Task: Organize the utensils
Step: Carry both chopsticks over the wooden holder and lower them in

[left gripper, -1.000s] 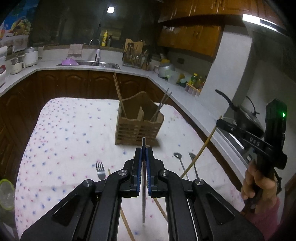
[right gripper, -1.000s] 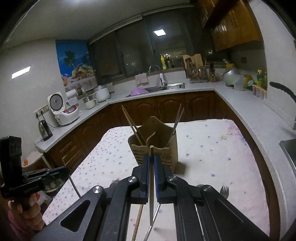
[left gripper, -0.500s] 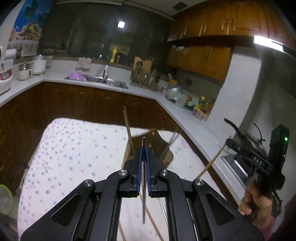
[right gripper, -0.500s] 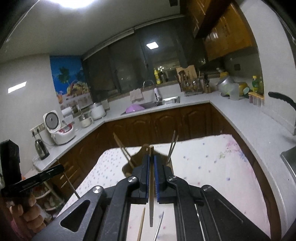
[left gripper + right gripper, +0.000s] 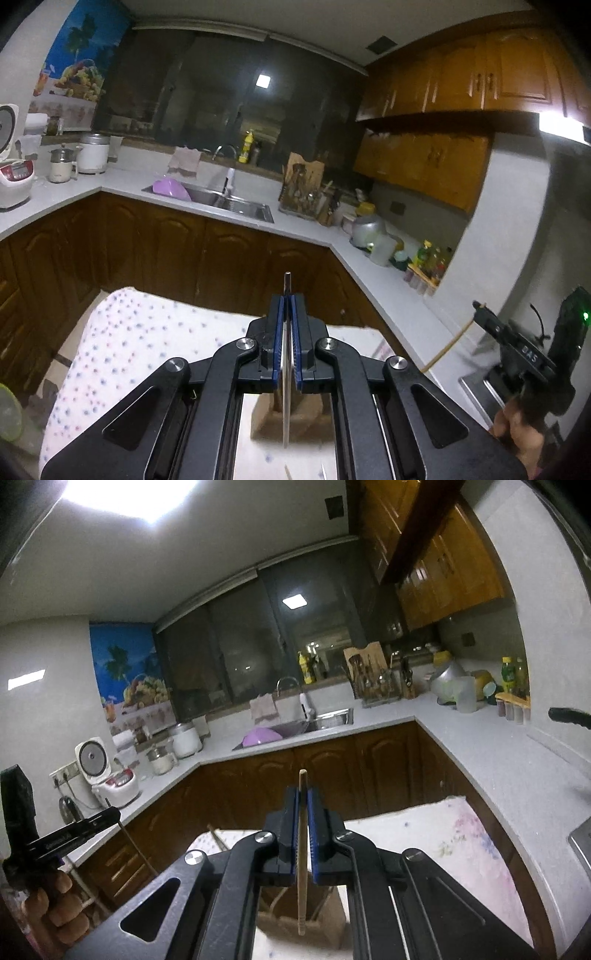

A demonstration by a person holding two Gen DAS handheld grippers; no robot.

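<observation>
My left gripper (image 5: 287, 301) is shut on a thin metal chopstick (image 5: 286, 387) that stands upright between the pads, its lower end over the wooden utensil holder (image 5: 291, 419). My right gripper (image 5: 303, 794) is shut on a wooden chopstick (image 5: 302, 878), also upright, with its lower tip above the same holder (image 5: 306, 923). The holder stands on the dotted tablecloth (image 5: 140, 339) and is mostly hidden behind each gripper. The right gripper with its chopstick also shows in the left wrist view (image 5: 480, 312). The left gripper shows in the right wrist view (image 5: 110, 814).
Kitchen counters (image 5: 295, 225) run along the back and right, with a sink (image 5: 229, 201), a knife rack (image 5: 303, 192), rice cookers (image 5: 107, 775) and bottles. A stove (image 5: 476, 391) lies at the right. A green-rimmed lid (image 5: 9, 413) sits at the left edge.
Both grippers have lifted and tilted up, each holding its chopstick. The holder has dropped from the middle of both views to below the fingers. The utensils lying on the cloth have left view.
</observation>
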